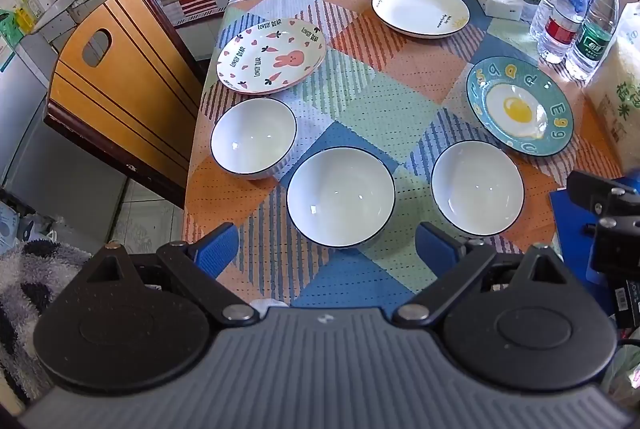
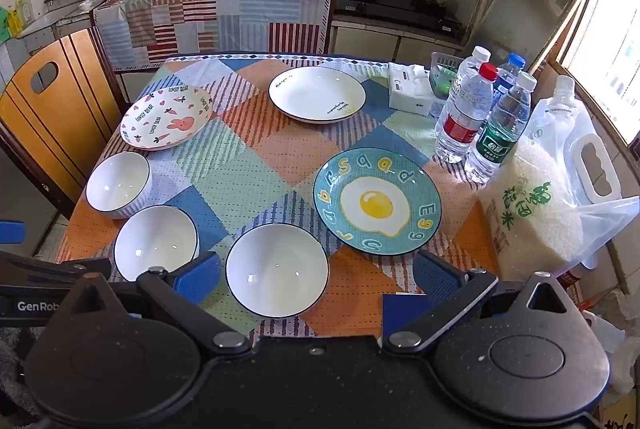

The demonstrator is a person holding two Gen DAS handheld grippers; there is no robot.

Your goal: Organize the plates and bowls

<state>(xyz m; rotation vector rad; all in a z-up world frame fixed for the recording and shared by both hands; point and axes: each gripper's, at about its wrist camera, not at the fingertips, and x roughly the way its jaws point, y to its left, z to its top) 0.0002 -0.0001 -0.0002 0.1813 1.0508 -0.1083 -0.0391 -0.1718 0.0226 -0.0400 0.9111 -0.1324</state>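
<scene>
Beside the egg plate (image 2: 377, 205) stand water bottles (image 2: 466, 117) and a rice bag (image 2: 532, 213).

L gripper (image 1: 326, 253) & R gripper (image 2: 318, 275): wide open, empty, angled down.

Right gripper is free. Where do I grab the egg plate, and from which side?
Take the egg plate by its near rim, one of the fingers above and one under the lip. It lies flat and is too wide to span. Come in low from the near edge; water bottles and the rice bag crowd its far-right side.
</scene>
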